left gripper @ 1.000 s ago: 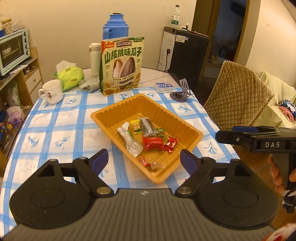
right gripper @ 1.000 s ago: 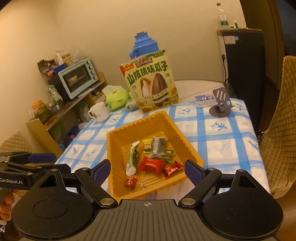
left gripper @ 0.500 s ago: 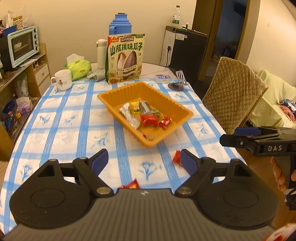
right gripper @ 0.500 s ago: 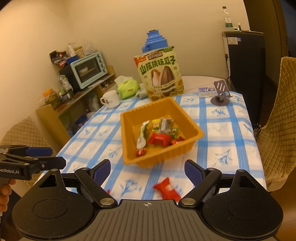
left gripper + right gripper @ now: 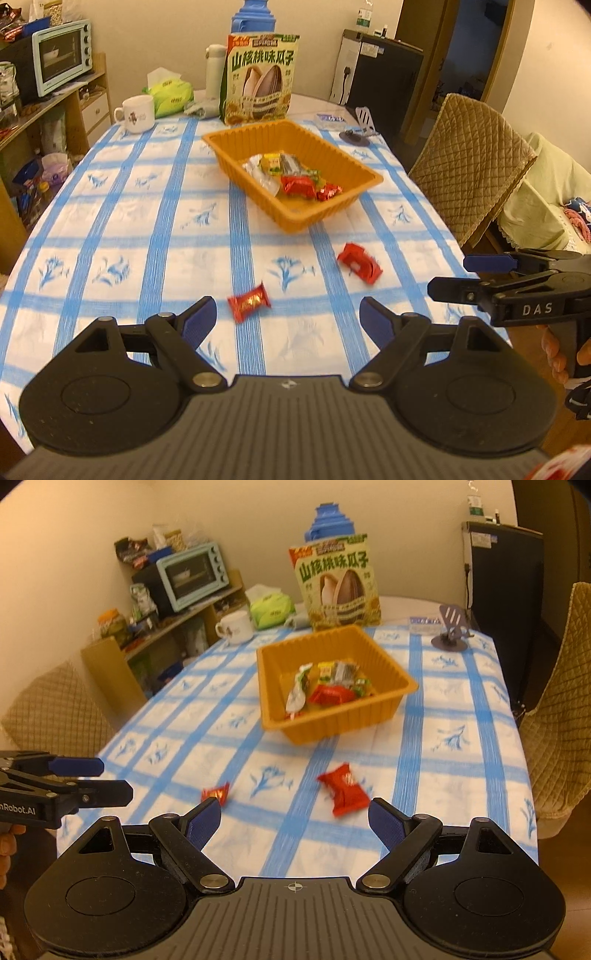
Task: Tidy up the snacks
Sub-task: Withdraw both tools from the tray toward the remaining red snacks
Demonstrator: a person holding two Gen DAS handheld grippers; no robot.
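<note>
Snacks lie in two groups: most are gathered in the orange tray (image 5: 295, 221) at the middle of the frame, a red packet, a white sachet and some green and yellow wrappers among them, while two are loose on the checked table (image 5: 147, 236) in front of it. These are a small red candy (image 5: 249, 301) at lower centre and a larger red packet (image 5: 359, 261) to its right. By my reading the tray is the collecting place and these two are what is left to put in. The left tongs (image 5: 287, 319) stand released with nothing between them, just short of the candy; the right tongs (image 5: 294, 821) are likewise spread and empty, near the larger packet (image 5: 343, 788). Behind the tray a tall seed bag (image 5: 260, 79) stands upright with large Chinese characters, 山核桃味瓜子. The right tongs' body, at the right edge of the left view, reads "DAS"; the left one, in the right view, shows "nRobot.AI", its start cut off.
</note>
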